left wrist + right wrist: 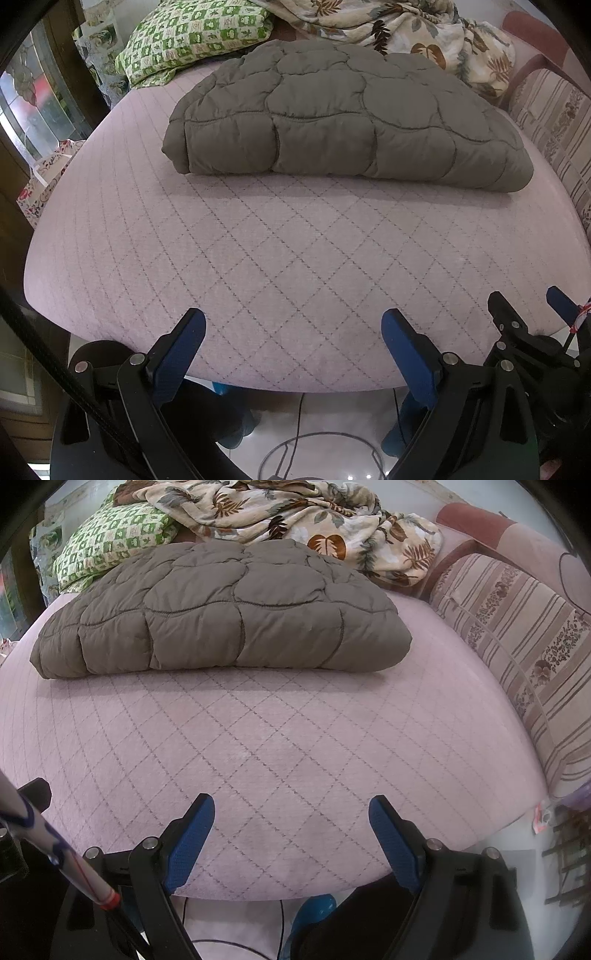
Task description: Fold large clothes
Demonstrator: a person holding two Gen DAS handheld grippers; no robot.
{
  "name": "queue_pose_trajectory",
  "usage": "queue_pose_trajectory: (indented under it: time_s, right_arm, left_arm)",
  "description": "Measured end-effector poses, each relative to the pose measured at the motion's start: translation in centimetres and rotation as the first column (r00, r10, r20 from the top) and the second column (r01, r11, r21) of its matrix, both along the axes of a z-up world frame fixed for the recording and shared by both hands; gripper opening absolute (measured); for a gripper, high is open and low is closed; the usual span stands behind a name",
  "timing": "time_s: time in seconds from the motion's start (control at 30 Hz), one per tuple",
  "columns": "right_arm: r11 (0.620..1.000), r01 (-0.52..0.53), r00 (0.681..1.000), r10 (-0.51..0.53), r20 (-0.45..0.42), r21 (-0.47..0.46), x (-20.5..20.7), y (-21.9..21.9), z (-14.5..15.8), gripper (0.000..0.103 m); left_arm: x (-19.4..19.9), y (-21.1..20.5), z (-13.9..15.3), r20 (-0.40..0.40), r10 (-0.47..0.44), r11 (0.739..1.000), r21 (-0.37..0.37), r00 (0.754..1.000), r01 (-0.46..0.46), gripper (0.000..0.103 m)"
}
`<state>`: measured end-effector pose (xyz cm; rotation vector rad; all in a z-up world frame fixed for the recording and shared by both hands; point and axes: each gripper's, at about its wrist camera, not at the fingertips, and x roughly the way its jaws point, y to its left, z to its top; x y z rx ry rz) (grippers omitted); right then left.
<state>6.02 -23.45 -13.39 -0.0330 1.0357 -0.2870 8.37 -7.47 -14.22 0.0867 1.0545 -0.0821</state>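
A grey-brown quilted padded garment [332, 118] lies folded into a thick rectangular bundle on the far half of the pink quilted bed [258, 258]. It also shows in the right wrist view [221, 613]. My left gripper [293, 325] is open and empty, held over the bed's near edge, well short of the garment. My right gripper [291, 808] is open and empty, also over the near edge. The right gripper shows at the lower right of the left wrist view [524, 306].
A green checked pillow [192, 37] and a leaf-print blanket [295, 520] lie behind the garment. A striped cushion [517, 638] lines the bed's right side. Cables lie on the white floor [314, 443] below the bed edge. A dark cabinet [44, 110] stands left.
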Motion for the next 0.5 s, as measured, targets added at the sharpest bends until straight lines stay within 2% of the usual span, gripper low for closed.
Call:
queue_pose_trajectory:
  time_s: [0.5]
  right_arm:
    - [1.0, -0.009, 1.0, 0.009, 0.013, 0.002, -0.04, 0.08, -0.11, 0.089]
  left_arm:
    - [-0.07, 0.17, -0.33, 0.0, 0.002, 1.0, 0.0, 1.0, -0.002, 0.095]
